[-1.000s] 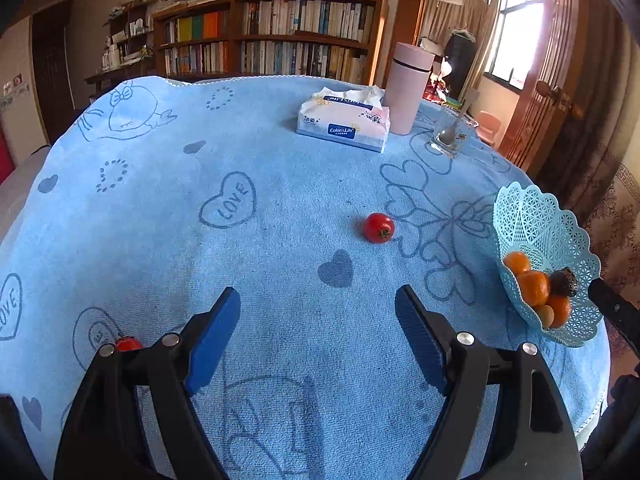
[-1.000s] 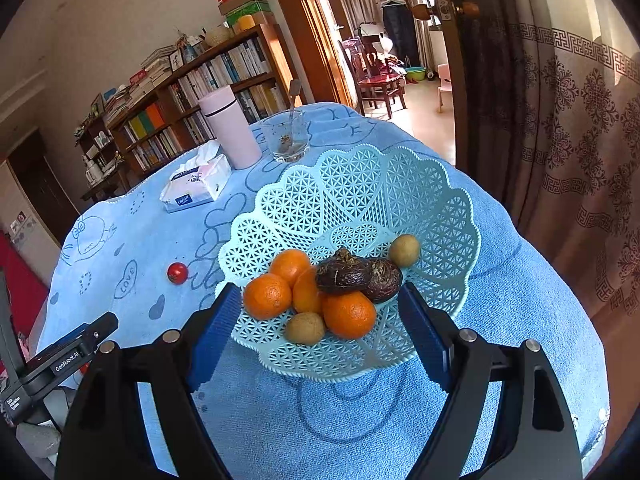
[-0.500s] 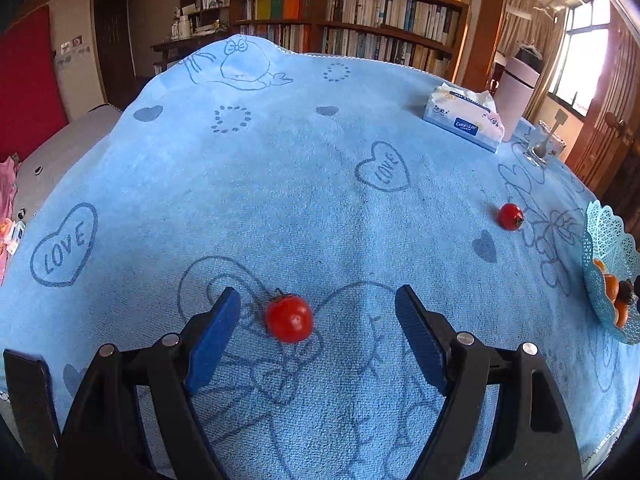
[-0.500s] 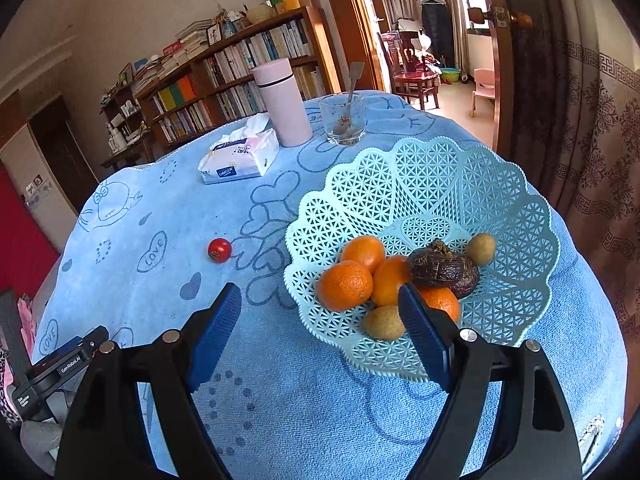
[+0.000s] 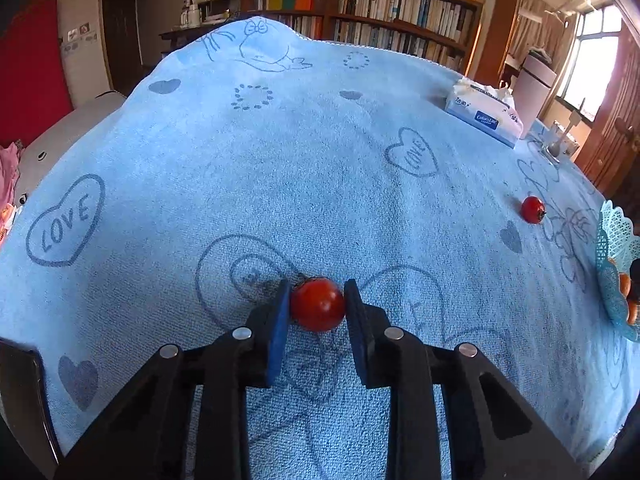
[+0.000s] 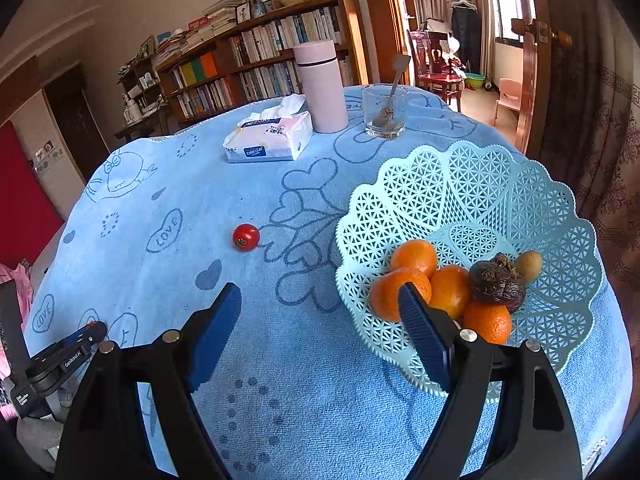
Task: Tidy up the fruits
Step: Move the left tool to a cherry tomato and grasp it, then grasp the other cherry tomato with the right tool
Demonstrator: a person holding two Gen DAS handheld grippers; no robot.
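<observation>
Risk of small red cherry tomato (image 5: 318, 309), just pinched between closing left tool (image 5: 316, 304) pads at lower centre, bursting or squirting out; right tool (image 6: 320, 304) wide, empty.

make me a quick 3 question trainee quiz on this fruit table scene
1. True or false: the left gripper has its jaws closed on a tomato.
2. Multiple choice: where does the other tomato lie? A) in the basket B) on the blue cloth, apart from the basket C) on the tissue pack
3. Fill in: the right gripper is ____ and holds nothing.

Key:
1. True. The jaws have just closed, and both pads press on the tomato.
2. B. It sits on the blue cloth, left of the basket in the right wrist view.
3. Open.
</observation>
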